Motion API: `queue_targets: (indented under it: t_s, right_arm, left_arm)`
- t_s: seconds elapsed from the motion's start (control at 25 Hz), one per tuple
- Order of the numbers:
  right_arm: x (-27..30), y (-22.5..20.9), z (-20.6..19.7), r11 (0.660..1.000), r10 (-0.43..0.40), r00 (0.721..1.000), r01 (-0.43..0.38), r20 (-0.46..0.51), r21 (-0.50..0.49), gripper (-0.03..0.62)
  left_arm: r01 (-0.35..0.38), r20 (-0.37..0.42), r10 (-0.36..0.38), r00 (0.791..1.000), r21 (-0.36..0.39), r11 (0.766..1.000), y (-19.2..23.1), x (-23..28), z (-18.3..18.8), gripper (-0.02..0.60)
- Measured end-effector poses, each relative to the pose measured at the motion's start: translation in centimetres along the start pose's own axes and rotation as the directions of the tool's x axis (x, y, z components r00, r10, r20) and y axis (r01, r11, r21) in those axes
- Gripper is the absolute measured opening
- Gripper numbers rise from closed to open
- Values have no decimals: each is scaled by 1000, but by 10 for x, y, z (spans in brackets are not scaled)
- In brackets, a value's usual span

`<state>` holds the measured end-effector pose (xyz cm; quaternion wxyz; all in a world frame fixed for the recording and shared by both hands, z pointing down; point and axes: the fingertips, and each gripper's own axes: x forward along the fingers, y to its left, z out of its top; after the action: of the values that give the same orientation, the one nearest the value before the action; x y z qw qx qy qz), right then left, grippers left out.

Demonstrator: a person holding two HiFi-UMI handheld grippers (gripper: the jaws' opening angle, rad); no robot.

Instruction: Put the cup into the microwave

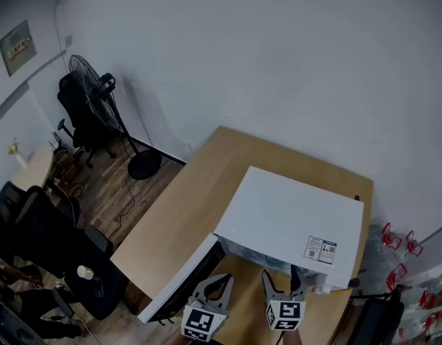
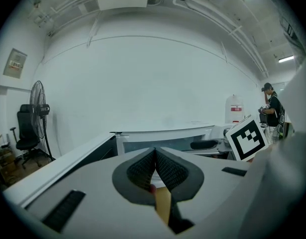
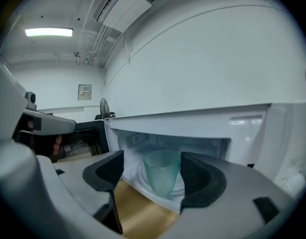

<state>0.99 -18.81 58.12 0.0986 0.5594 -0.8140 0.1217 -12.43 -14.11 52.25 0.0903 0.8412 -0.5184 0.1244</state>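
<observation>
A white microwave [image 1: 292, 218] stands on the wooden table [image 1: 185, 207] with its door [image 1: 181, 279] swung open to the left. In the right gripper view a translucent green cup [image 3: 161, 172] stands upright on the turntable inside the microwave's cavity [image 3: 138, 143]. My right gripper [image 3: 153, 173] is open at the cavity mouth, its pads on either side of the cup and apart from it. In the head view the right gripper [image 1: 282, 279] sits at the microwave's front, and the cup is hidden there. My left gripper [image 1: 219, 284] hovers beside the door, shut [image 2: 155, 153] with nothing held.
A standing fan [image 1: 98, 99] and black office chairs [image 1: 34, 221] are on the wood floor left of the table. Red clips [image 1: 397, 239] lie at the right edge. A person [image 2: 272, 108] stands far off in the left gripper view.
</observation>
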Motion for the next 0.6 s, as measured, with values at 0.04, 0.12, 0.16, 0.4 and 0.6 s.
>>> queue_targets:
  t_s: [0.04,0.12,0.16,0.4,0.6]
  right_arm:
    - [-6,0,1,1000,0,1000,0,4,-2,360]
    - [-18,1,4,1000,3,1000,-3,13,-5,360]
    - [-24,1,5,1000,5,1000,-4,17,-6,359]
    - [-66,-2,14,1000,-3,999,4,45,-25,297]
    - [-100,-6,19,999,-2,998,5,62,-52,219]
  left_arm:
    - [0,5,0,1000,3,1000,-3,-3,1,23]
    - [-1,17,1,1000,10,1000,-9,-8,4,23]
    - [-2,25,2,1000,14,1000,-11,-11,5,23]
    - [0,66,-2,998,27,1000,-34,-30,17,23]
    - [12,85,-15,996,34,999,-61,-41,26,23]
